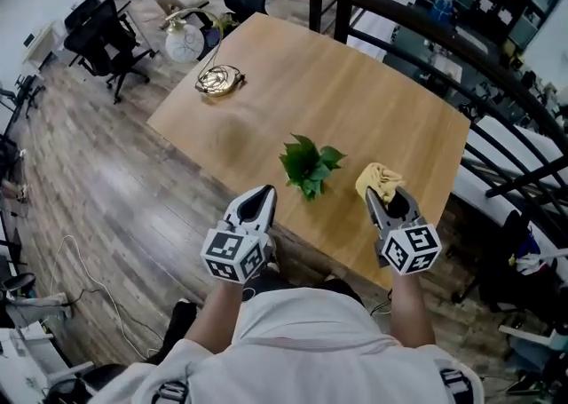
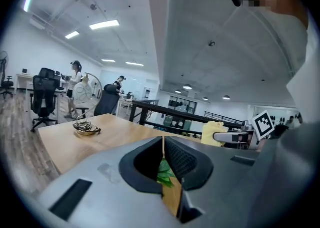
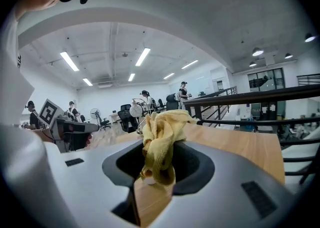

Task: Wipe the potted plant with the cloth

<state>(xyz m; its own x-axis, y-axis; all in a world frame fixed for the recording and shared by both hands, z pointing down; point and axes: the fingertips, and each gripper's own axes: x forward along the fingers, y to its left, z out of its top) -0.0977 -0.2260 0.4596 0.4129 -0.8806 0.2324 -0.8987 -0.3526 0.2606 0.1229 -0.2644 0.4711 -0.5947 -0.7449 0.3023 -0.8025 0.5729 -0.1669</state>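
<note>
At the far left, black office chairs [image 1: 102, 34] stand on the wood floor, with a white fan [image 1: 184, 41] near the table's far corner. A coil of wire [image 1: 219, 80] lies on the table [image 1: 355, 91] close to that corner, well apart from everything else. The left gripper [image 1: 264, 192] is held over the near edge, its jaws pressed together with nothing between them; its own view shows the two pads meeting in a thin line, with green leaves visible beyond and below them. Just ahead and to the right of it stands the plant [image 1: 309, 165], upright on the table near the near edge, between the two grippers and touching neither; from above only its leaves show, so the pot cannot be made out. Right of the plant, close but apart from it, is the yellow cloth [image 1: 380, 180], bunched up and pinched in the right gripper [image 1: 383, 202], whose jaws are closed on it, the loose folds rising above the tips. A dark railing [image 1: 417, 25] runs along the table's right side.
</note>
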